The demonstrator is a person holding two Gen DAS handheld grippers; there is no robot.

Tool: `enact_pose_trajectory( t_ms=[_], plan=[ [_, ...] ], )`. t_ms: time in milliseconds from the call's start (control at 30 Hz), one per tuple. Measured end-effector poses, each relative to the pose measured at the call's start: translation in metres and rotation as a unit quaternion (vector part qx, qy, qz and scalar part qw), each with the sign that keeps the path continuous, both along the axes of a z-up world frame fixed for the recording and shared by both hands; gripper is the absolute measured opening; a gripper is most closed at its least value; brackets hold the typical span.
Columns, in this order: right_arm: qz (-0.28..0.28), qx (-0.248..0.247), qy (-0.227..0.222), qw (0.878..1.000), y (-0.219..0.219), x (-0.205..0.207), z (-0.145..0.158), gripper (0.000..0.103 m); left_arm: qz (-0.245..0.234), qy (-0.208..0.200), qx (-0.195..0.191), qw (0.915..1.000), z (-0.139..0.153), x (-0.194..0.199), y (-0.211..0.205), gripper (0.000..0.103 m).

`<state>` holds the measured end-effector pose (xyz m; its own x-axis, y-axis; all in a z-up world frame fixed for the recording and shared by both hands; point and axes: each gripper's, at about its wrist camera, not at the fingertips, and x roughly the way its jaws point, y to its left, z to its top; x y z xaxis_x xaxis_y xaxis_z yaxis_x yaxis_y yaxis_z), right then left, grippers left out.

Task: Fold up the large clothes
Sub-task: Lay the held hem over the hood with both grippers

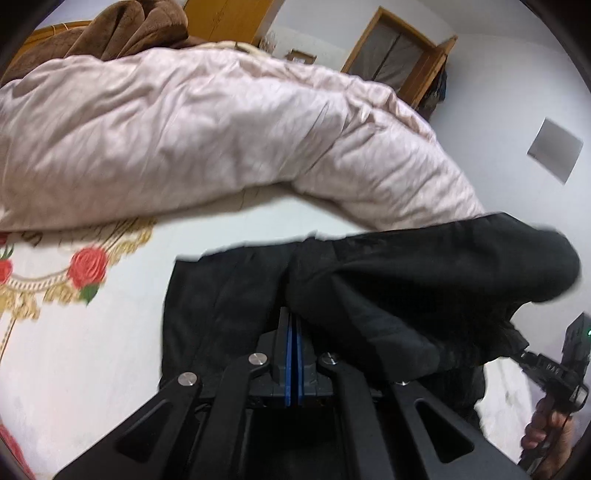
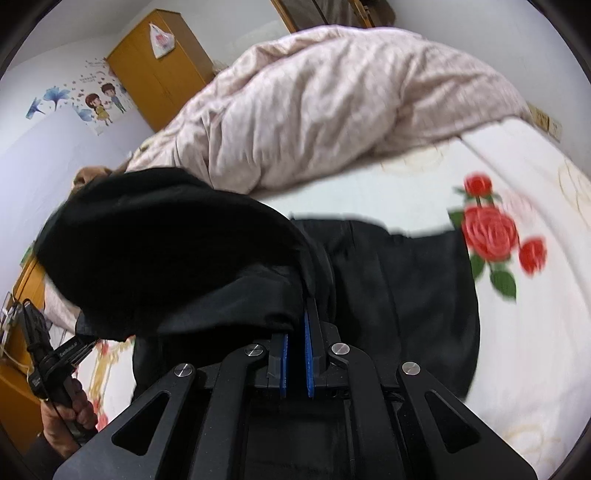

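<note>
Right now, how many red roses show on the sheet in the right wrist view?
3: a large rose beside the black garment, a smaller one above it, another to its right. More may be hidden.

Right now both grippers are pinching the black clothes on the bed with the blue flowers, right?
Nearly. The flowers on the bed sheet are red roses, not blue, as the right wrist view shows. The rest holds: the left gripper and the right gripper are both shut on the black clothes.

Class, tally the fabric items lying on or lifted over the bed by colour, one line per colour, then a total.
Black: 1, the garment lifted by both grippers
Pale pink: 1, the quilt
Brown: 1, the blanket
White with roses: 1, the bedsheet
Total: 4
</note>
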<state>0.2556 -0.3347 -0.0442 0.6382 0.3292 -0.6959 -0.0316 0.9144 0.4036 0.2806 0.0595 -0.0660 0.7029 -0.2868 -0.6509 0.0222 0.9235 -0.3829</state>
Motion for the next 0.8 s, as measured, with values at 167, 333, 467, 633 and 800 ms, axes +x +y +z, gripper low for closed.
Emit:
enact_pose_trajectory(
  t_ms=[167, 333, 467, 633, 800],
  plan=[
    [0.006, -0.006, 0.03, 0.999, 0.003, -0.018, -0.021, 0.007, 0.003, 0.046, 0.025, 0.9987, -0.026, -0.018, 0.007, 0.002],
    [0.002, -0.005, 0.067, 0.998, -0.001, -0.031, -0.038, 0.007, 0.002, 0.066, 0.043, 0.9969, -0.034, -0.04, 0.016, 0.002],
    [-0.003, -0.016, 0.075, 0.997, -0.007, -0.046, -0.035, 0.007, 0.002, 0.057, 0.047, 0.9972, -0.024, -0.055, 0.018, 0.002],
    [0.005, -0.024, 0.018, 1.0, 0.004, -0.041, 0.003, 0.015, -0.04, 0.01, 0.041, 0.9983, 0.008, -0.042, -0.015, 0.003],
    [0.059, -0.06, -0.01, 0.996, 0.051, -0.004, 0.011, 0.016, -0.1, 0.0, 0.037, 0.9943, 0.008, -0.018, -0.067, 0.003]
  ],
)
